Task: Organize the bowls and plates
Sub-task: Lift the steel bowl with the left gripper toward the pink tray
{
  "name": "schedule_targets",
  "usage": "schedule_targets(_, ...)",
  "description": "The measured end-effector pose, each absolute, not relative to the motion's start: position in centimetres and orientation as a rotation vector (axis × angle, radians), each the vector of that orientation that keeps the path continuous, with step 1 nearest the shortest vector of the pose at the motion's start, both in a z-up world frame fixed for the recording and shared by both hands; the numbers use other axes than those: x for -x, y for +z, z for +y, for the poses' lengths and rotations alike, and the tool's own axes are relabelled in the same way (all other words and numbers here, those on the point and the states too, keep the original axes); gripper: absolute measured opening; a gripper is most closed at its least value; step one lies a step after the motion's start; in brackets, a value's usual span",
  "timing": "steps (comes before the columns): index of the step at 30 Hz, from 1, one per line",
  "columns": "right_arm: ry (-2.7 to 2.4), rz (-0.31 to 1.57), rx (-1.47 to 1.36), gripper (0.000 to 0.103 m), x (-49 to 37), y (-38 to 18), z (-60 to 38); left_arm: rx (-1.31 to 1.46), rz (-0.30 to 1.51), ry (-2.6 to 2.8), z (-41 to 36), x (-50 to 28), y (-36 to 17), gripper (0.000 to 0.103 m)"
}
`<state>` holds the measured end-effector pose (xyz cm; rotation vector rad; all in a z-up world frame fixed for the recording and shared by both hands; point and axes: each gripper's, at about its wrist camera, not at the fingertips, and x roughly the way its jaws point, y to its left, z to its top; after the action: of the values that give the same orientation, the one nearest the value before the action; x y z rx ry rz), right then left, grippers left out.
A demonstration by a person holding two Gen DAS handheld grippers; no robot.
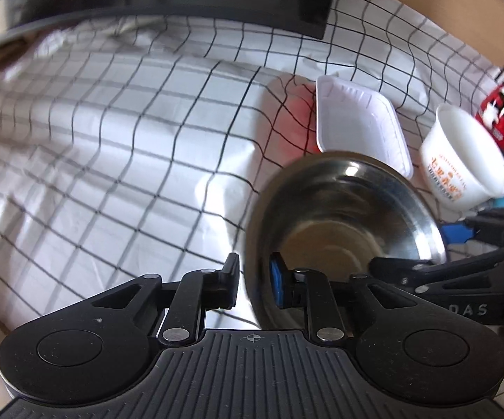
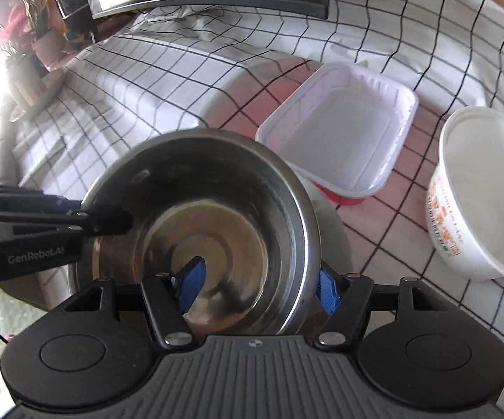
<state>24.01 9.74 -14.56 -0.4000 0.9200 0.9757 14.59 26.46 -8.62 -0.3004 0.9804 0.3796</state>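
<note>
A single shiny steel bowl (image 2: 203, 230) sat tilted over the checked tablecloth (image 1: 112, 139), beside one white tray (image 2: 339, 132) and one white tub (image 2: 479, 192). My left gripper (image 1: 253, 281) pinched its rim, one finger inside, one outside; my right gripper (image 2: 257, 288) clamped the opposite wall likewise, fingers spread partway.

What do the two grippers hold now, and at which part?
Both hold the steel bowl by its rim: left gripper on one side, right gripper on another, each straddling the wall.
</note>
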Motion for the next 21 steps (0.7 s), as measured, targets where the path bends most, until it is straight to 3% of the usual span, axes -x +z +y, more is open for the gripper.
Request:
schedule_targets(5, 0.968, 0.919, 0.376, 0.067, -24.0, -14.9, 9.0, 0.231, 0.978, 0.343, 26.3, -15.1, -8.7, 0.025)
schedule_targets(12, 0.961, 0.915, 0.273, 0.074, -23.9, -14.7, 7.1, 0.282, 0.978, 0.318, 28.2, -15.6, -9.1, 0.046)
schedule_targets(19, 0.918, 0.901, 0.195, 0.077, -22.8, -14.9, 6.3, 0.385, 0.999, 0.272, 29.5, -16.4, -10.3, 0.046)
schedule_targets(21, 0.888, 0.846, 0.197, 0.088, -22.2, -14.5, 5.9, 0.386, 1.002, 0.264, 29.6, -16.5, -10.5, 0.046)
